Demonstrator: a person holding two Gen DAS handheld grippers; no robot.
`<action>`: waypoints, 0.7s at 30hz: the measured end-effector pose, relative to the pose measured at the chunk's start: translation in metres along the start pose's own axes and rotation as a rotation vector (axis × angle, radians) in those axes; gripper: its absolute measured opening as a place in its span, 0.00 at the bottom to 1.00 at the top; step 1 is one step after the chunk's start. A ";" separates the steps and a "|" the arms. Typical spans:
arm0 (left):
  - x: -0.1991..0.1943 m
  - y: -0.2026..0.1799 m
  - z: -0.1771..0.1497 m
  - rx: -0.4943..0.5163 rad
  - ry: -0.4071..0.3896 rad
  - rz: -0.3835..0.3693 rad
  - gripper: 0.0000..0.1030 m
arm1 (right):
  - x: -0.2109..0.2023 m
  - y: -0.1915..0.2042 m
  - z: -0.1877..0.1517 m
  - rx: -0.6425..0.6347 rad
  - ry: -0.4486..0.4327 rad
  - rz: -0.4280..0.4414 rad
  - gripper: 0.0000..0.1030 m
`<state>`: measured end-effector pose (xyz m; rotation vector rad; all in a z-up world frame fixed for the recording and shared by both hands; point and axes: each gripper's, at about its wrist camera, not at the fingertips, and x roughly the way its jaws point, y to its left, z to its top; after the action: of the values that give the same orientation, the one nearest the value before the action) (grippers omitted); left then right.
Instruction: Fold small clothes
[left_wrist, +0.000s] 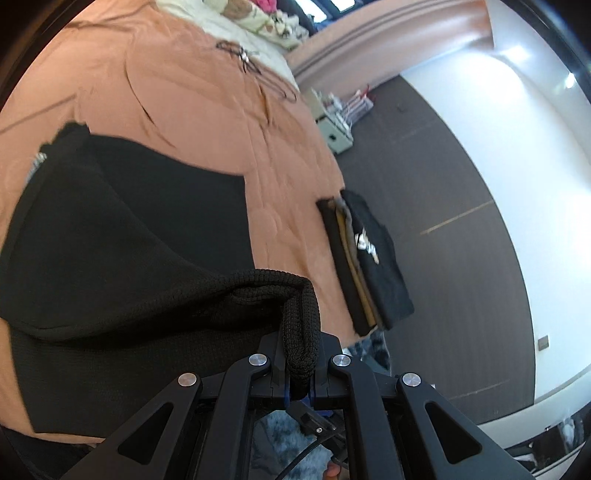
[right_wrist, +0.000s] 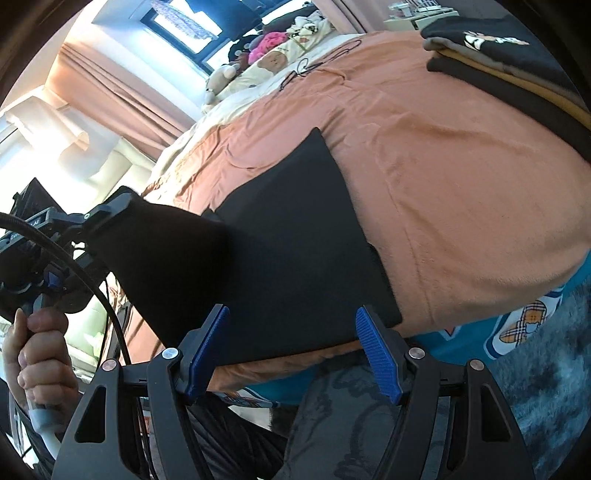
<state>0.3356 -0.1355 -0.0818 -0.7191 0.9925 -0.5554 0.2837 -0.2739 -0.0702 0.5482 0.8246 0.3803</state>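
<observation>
Left gripper (left_wrist: 300, 363) is clamped on a bunched ribbed edge of the black knit garment (left_wrist: 122, 236), fabric wedged deep between the jaws. The rest of it drapes ahead and to the gripper's left over the orange bedspread (left_wrist: 207, 122). From the right wrist view a lifted flap hangs off that gripper, so I read this as mid-fold.

To do it well: I'd carry the held edge across low and flat, keep tension even so the flap lands square on the lower layer, and release only once the edges line up. The bunched grip risks a twisted corner; smooth it after the drop.

Finished stack of folded clothes (left_wrist: 364, 258) sits ahead and to the right of the left gripper, apart from the garment.

Right gripper (right_wrist: 291, 354) is spread wide, blue pads (right_wrist: 378, 354) holding nothing, hovering near the garment's near edge (right_wrist: 295, 258). Whether it touches the cloth I can't tell. Left hand (right_wrist: 38, 354) grips its handle off to the right gripper's left, tool tilted steeply.
</observation>
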 end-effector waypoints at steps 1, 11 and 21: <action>0.007 -0.001 -0.003 0.001 0.015 0.001 0.05 | -0.001 -0.001 0.000 0.004 0.000 -0.002 0.67; 0.028 0.024 -0.016 -0.051 0.091 0.034 0.71 | 0.000 -0.009 -0.001 0.029 0.034 -0.024 0.67; -0.025 0.091 -0.017 -0.166 0.020 0.124 0.79 | 0.006 0.004 -0.008 -0.029 0.071 -0.049 0.67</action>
<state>0.3177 -0.0641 -0.1431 -0.7941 1.1032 -0.3754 0.2808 -0.2649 -0.0755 0.4889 0.8974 0.3682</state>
